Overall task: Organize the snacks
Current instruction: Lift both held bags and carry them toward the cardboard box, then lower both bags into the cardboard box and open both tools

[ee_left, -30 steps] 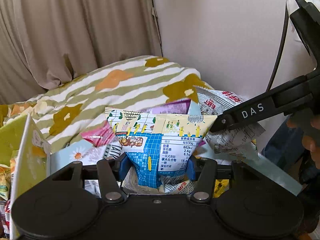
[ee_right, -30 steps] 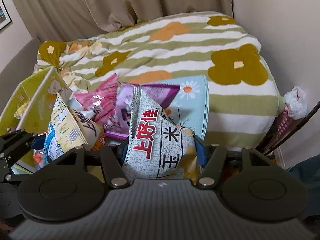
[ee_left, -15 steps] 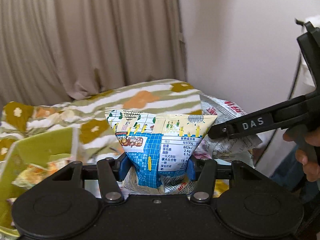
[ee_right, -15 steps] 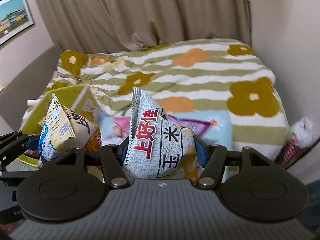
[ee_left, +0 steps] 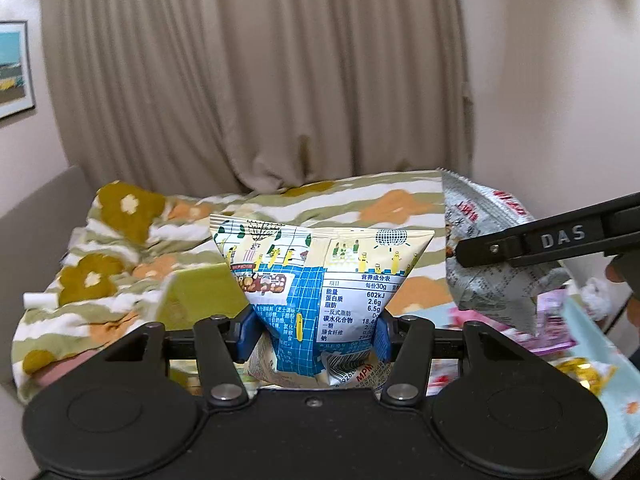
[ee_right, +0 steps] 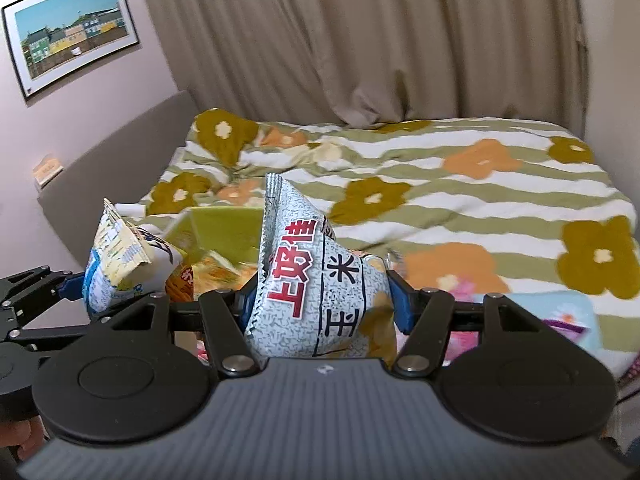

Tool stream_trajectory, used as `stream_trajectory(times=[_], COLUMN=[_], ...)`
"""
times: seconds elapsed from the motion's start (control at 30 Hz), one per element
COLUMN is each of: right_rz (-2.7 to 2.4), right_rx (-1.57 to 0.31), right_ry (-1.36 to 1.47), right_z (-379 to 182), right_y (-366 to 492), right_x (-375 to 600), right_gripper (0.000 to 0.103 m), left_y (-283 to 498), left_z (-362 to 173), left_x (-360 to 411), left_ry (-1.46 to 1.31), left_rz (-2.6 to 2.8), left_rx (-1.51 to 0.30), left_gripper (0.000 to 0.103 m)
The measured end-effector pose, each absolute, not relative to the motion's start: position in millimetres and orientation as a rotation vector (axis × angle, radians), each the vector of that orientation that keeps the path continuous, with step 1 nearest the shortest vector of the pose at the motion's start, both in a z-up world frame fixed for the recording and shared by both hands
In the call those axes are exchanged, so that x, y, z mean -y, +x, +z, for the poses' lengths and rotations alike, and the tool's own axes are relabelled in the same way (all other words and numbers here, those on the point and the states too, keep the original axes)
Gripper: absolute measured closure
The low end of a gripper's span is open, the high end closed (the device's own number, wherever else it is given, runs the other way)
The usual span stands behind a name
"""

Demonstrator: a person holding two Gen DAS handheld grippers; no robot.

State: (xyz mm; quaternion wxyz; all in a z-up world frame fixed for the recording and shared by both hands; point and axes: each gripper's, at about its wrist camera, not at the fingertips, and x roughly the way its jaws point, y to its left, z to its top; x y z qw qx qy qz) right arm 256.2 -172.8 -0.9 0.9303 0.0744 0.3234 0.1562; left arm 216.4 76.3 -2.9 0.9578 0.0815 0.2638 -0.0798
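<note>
My left gripper [ee_left: 314, 330] is shut on a blue and cream snack bag [ee_left: 320, 276] and holds it upright in the air. The same bag shows in the right wrist view [ee_right: 120, 264] at the left. My right gripper [ee_right: 320, 300] is shut on a grey speckled snack bag with red characters [ee_right: 308, 280]. That grey bag also shows in the left wrist view [ee_left: 488, 256] at the right, held by the black right gripper finger [ee_left: 540, 240]. A green box [ee_right: 224, 232] with orange snack packs lies below and beyond both bags.
A bed with a green striped flower blanket [ee_right: 460, 184] fills the scene. Pink and purple snack packs [ee_left: 548, 328] lie on a light blue cloth [ee_right: 560, 312] at the right. Curtains [ee_left: 260, 80] hang behind; a framed picture [ee_right: 72, 32] is on the left wall.
Both grippers have lifted and swung to the left with their bags. The loose snack pile has slid to the right of view and the green box has come closer to centre.
</note>
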Motion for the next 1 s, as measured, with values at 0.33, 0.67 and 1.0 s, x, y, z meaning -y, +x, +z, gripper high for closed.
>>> stream_trajectory(times=[0.33,0.67,1.0], right_rz=[0.324,0.219,0.170], right_rx=[-0.704,-0.760,-0.792], right_ry=[0.139,0.172,0.131], right_z=[-9.6,-33.1,-37.5], right_y=[305.7,325.8,332.5], right_x=[64.1,14.8,4.1], right_gripper=[0.027,0.027,0.026], left_y=[279.5,305.2,297.9], left_z=[-26.6,-49.8,-50.0], left_x=[-175.8,-211.4,-218.9], left_ry=[0.139,0.070,0.048], left_rz=[-0.144,-0.269,-0.265], left_rx=[-0.645,-0.722,-0.742], left_gripper=[0.044,0.004,0.004])
